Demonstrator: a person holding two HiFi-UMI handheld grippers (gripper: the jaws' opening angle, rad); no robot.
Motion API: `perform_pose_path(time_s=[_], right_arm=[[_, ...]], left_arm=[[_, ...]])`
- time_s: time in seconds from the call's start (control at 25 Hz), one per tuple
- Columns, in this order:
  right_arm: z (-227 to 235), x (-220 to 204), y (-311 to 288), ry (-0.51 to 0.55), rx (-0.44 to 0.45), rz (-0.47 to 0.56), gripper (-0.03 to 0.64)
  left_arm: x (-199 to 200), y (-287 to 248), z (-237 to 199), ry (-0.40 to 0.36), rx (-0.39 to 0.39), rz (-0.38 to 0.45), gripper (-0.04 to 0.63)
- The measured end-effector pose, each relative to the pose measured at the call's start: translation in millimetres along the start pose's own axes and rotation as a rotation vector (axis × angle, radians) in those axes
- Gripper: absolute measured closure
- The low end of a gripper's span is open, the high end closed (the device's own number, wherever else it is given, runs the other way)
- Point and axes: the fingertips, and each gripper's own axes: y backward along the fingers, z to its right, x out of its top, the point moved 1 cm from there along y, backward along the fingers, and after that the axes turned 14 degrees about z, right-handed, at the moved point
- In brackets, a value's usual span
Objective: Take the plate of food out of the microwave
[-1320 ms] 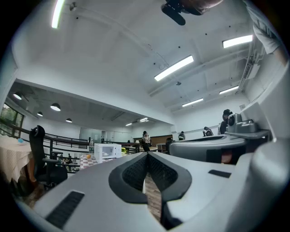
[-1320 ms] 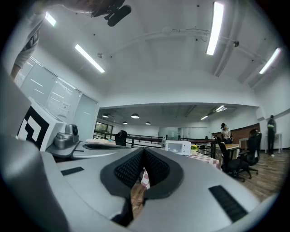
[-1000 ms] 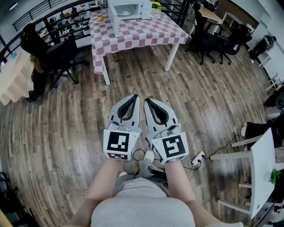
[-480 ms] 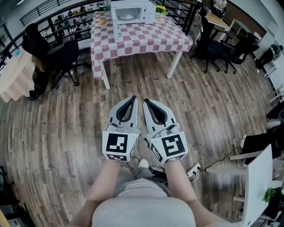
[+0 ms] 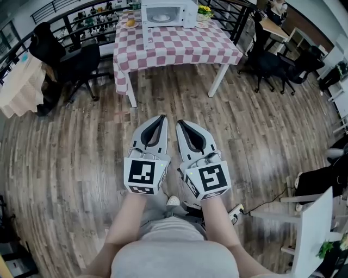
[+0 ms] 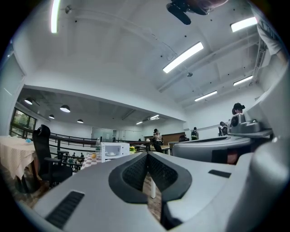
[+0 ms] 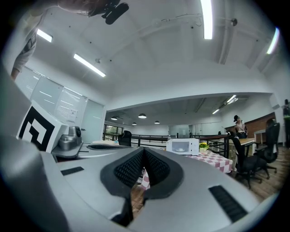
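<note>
A white microwave (image 5: 166,12) stands at the far side of a table with a red and white checked cloth (image 5: 179,46), well ahead of me. Its door (image 5: 145,30) hangs open to the left, and a white plate (image 5: 161,17) shows inside. Both gripper views also show the microwave (image 6: 114,151) (image 7: 182,146), small and distant. My left gripper (image 5: 162,117) and right gripper (image 5: 179,122) are held side by side at waist height over the wooden floor. Both are shut and empty, and they point toward the table.
Beside the microwave, a small plate with an orange item (image 5: 130,23) sits to its left and yellow flowers (image 5: 204,9) to its right. Black office chairs stand left (image 5: 76,65) and right (image 5: 269,59) of the table. A power strip (image 5: 236,212) lies on the floor near my feet, beside a white table (image 5: 312,233).
The checked table and microwave have drawn nearer and lower in the head view as I walk toward them. Both grippers stay shut and side by side.
</note>
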Motion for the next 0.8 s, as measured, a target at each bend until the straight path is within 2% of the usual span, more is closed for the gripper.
perform_pose_path(time_s=[0.24, 0.8], right_arm=[[18.9, -18.1, -35.6, 0.003, -0.013, -0.005, 0.592], [76.4, -46.8, -152.3, 0.036, -0.02, 0.014, 0.591]], left_arm=[[-12.8, -38.0, -21.0, 0.001, -0.029, 0.006, 0.601], [-33.2, -151.0, -96.4, 0.02, -0.039, 0.033, 0.601]])
